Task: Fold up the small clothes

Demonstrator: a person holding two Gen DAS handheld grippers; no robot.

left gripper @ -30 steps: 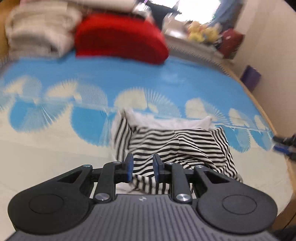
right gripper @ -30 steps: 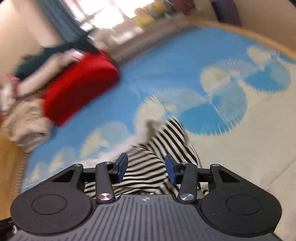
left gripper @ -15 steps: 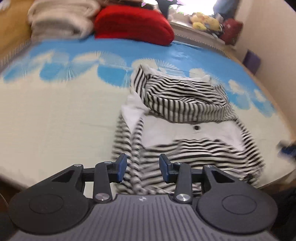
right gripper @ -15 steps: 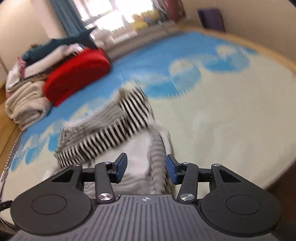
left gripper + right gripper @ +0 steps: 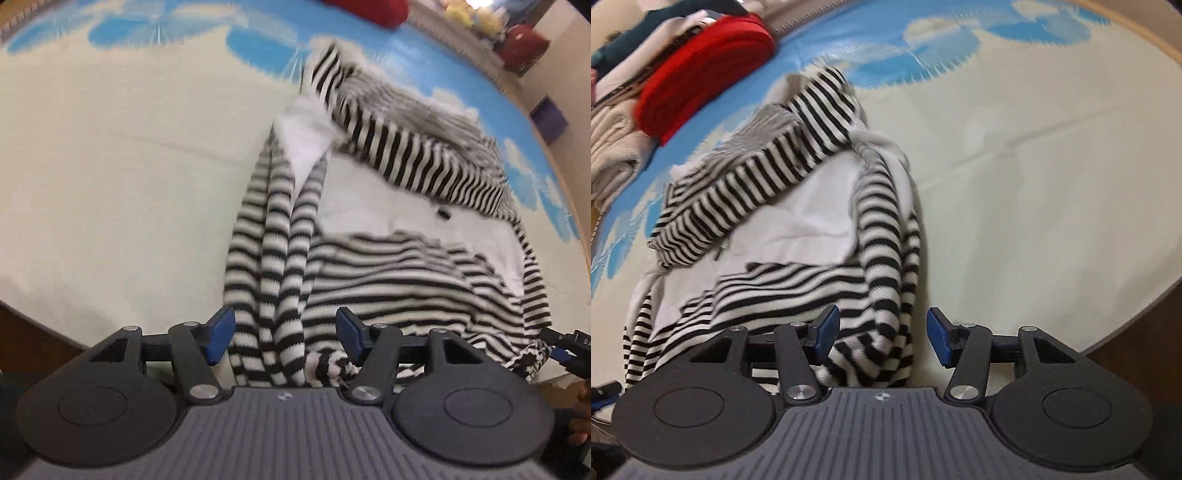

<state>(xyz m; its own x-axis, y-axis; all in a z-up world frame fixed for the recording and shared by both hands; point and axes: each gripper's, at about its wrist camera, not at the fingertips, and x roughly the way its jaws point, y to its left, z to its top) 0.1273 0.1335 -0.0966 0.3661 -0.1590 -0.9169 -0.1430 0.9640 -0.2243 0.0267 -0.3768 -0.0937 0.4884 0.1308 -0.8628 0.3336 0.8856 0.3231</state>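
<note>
A small black-and-white striped garment (image 5: 388, 258) with a white lining lies spread on the cream and blue mat (image 5: 129, 166), its hood bunched at the far end. My left gripper (image 5: 286, 334) hovers over the garment's near left edge, jaws opening, with a striped sleeve lying between the blue pads but not pinched. My right gripper (image 5: 882, 334) is over the near right edge of the same garment (image 5: 798, 236), jaws opening too, striped cloth below the gap and no pad pressing on it. The right gripper's tip shows at the right edge of the left wrist view.
A red cushion (image 5: 701, 74) and folded beige blankets (image 5: 613, 147) lie at the mat's far end. The mat's near edge drops to a dark wooden floor (image 5: 1126, 350). A wall with a purple box (image 5: 550, 114) runs along the right side.
Both grippers have come down close to the garment's near edge and their jaws have widened, the left most. The garment now lies spread out flat where it was bunched up.
</note>
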